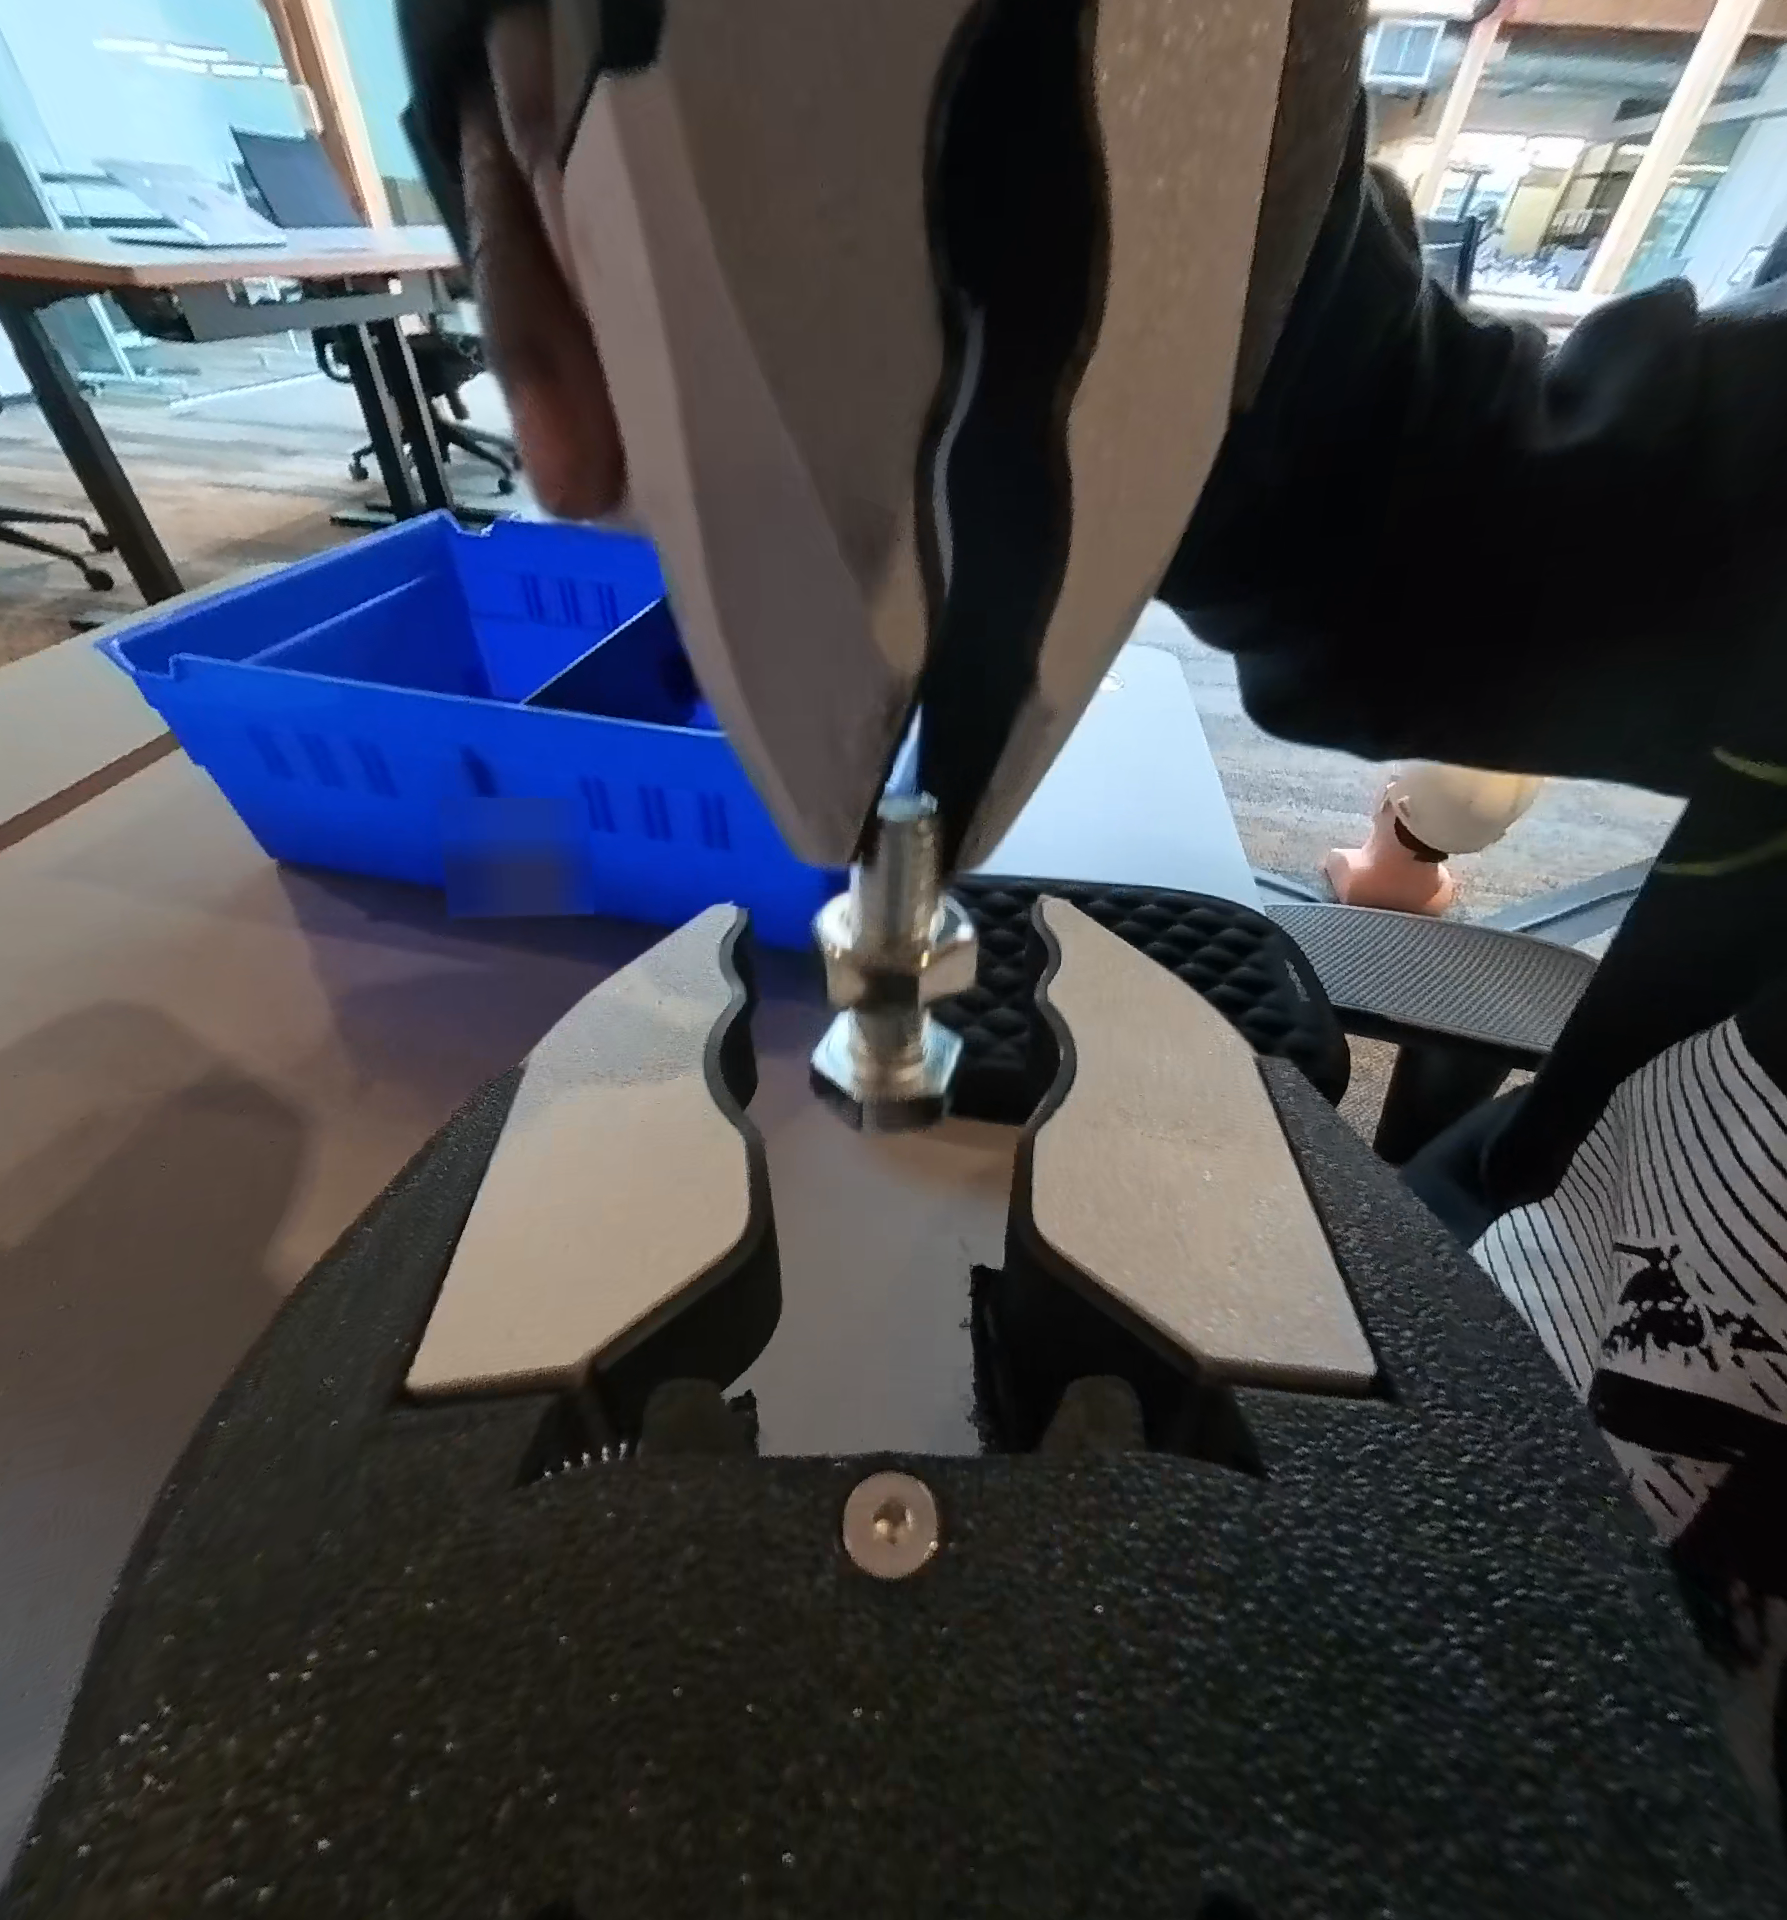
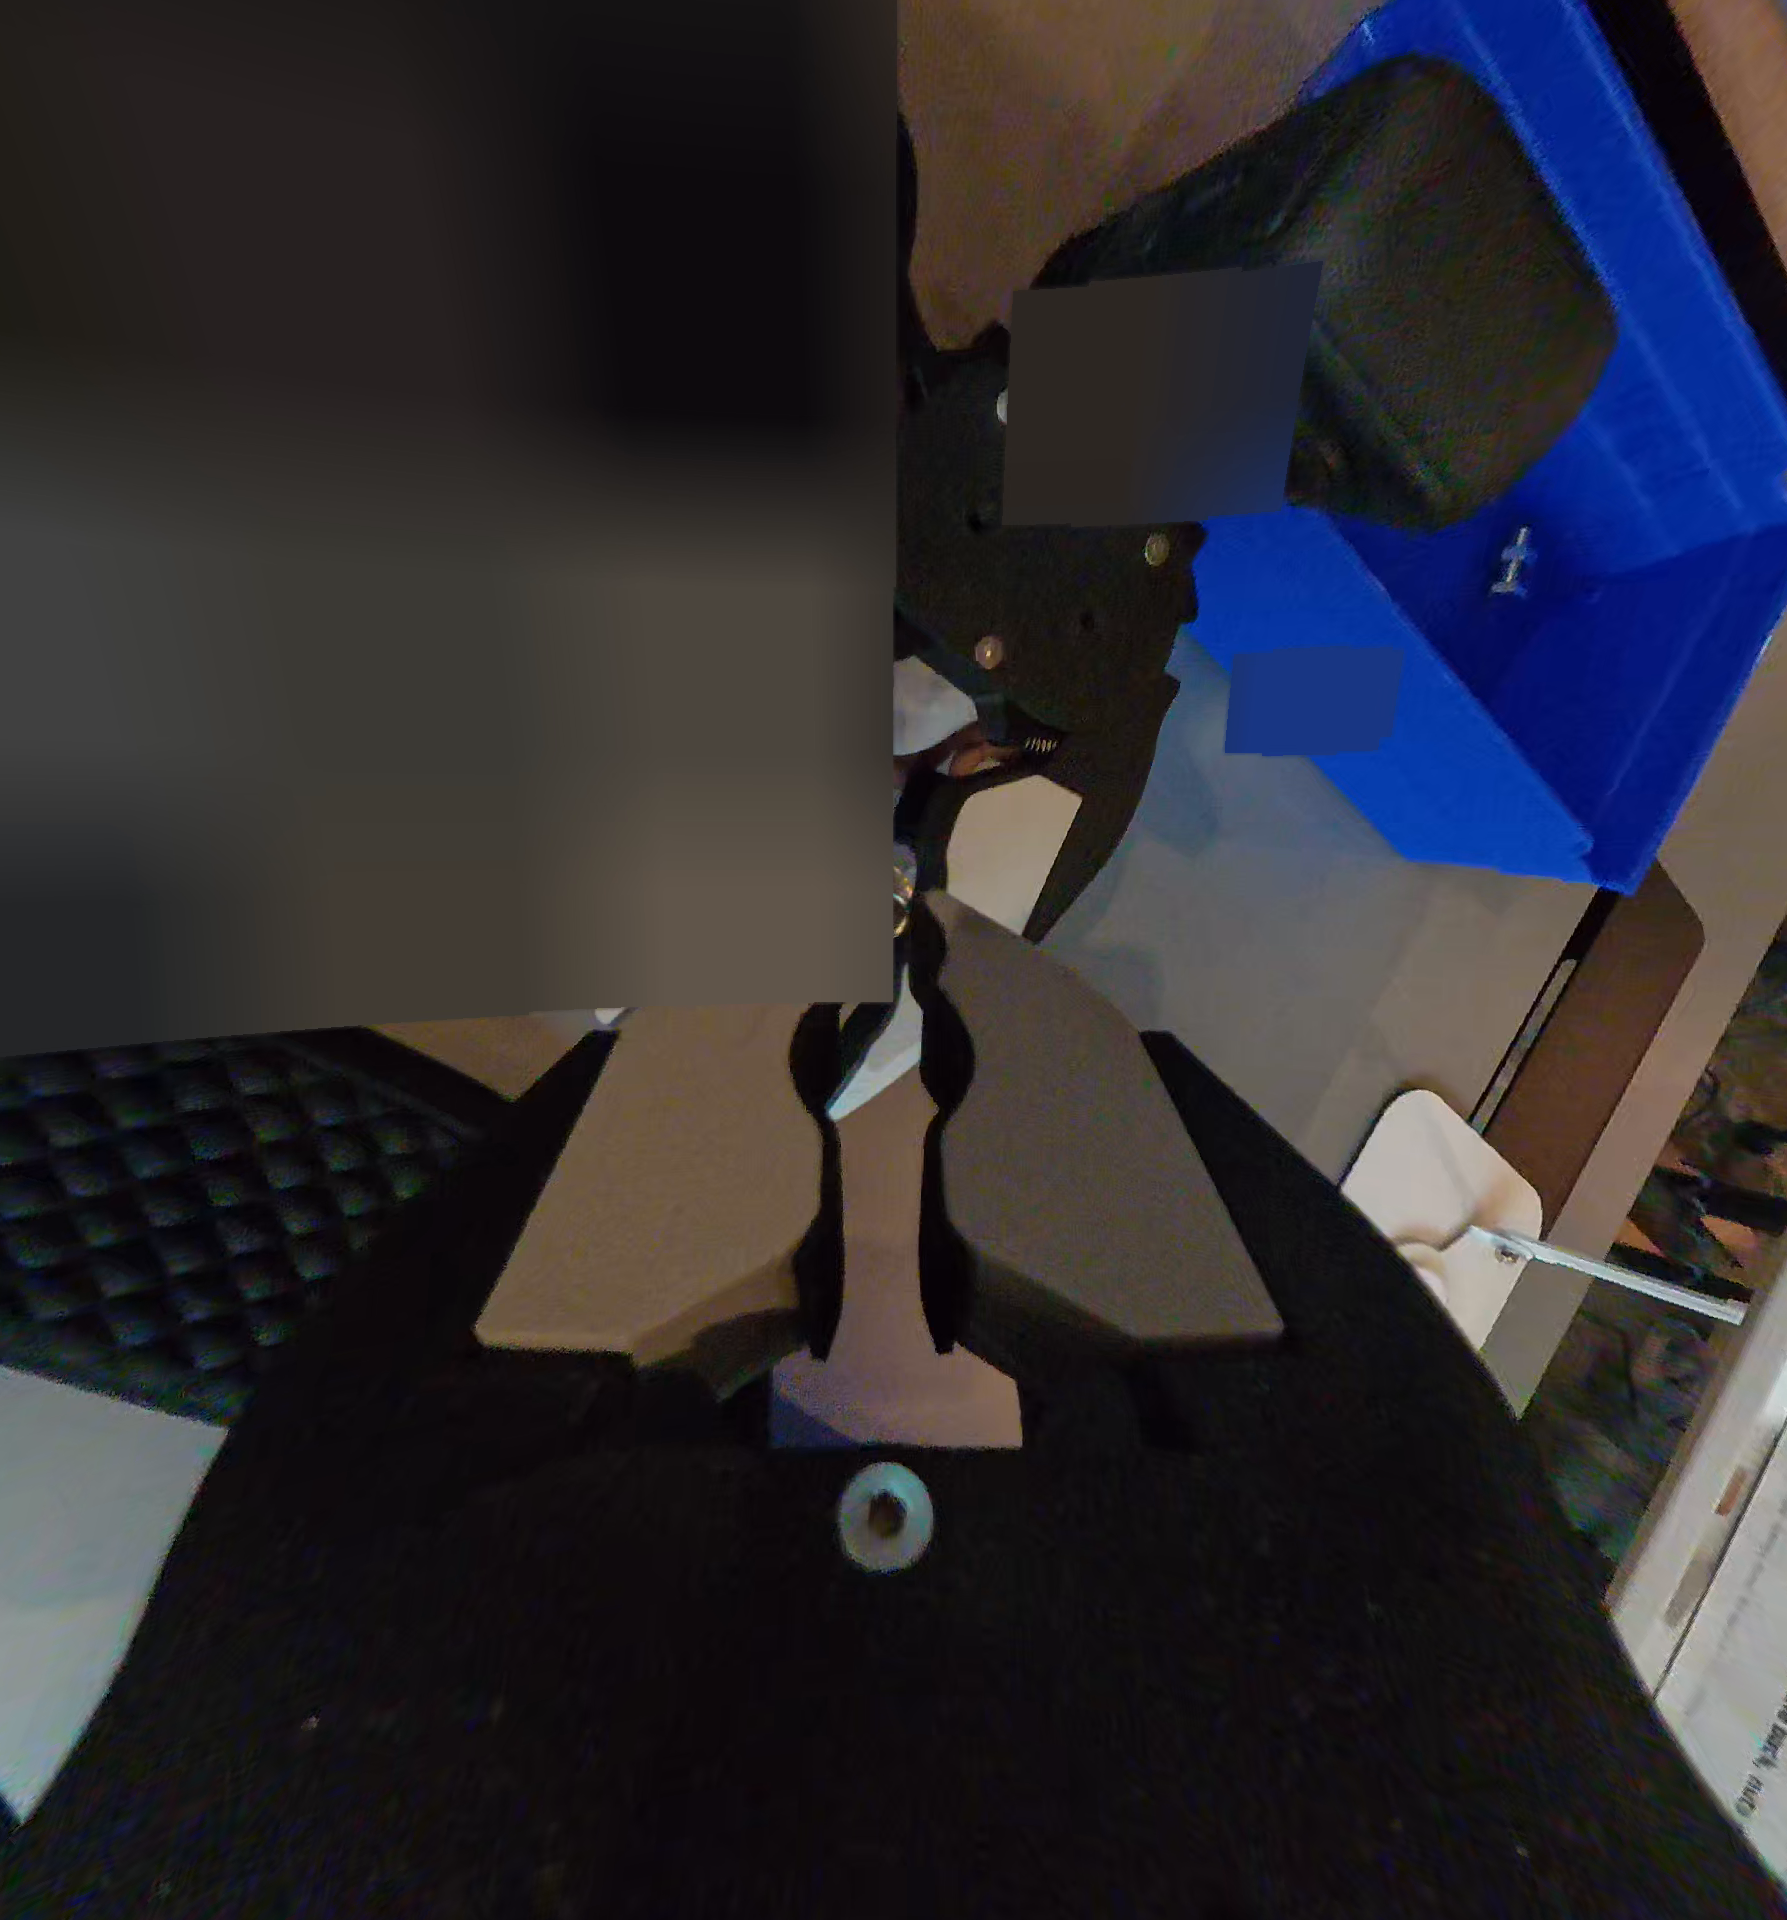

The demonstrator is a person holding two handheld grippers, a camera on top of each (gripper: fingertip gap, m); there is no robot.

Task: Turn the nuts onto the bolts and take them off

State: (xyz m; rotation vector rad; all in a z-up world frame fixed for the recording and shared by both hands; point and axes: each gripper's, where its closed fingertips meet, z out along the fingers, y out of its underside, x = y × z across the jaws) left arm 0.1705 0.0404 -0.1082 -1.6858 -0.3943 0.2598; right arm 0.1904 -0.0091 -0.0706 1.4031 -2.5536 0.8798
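Your left gripper (image 1: 889, 1039) stands wide open, fingers (image 1: 598, 1164) spread either side of the bolt (image 1: 887, 1003) without touching it. The bolt stands upright on the table (image 1: 141, 1039): hex head down at 6 o'clock, threaded tip up at 12, long axis vertical. A nut (image 1: 894, 951) sits about halfway up the shank, well above the head.

Your right gripper (image 1: 904, 831) comes down from 12 o'clock in the left wrist view, nearly closed, its tips pinching the bolt's top end just above the nut. In the right wrist view its fingers (image 2: 1055, 1143) leave only a narrow gap, and the bolt is mostly hidden behind a blurred patch.

A blue bin (image 1: 432, 727) with dividers sits on the table at about 10 o'clock from the bolt, near but apart from it. In the right wrist view a small metal piece (image 2: 1514, 561) lies inside the bin; you cannot tell exactly what it is
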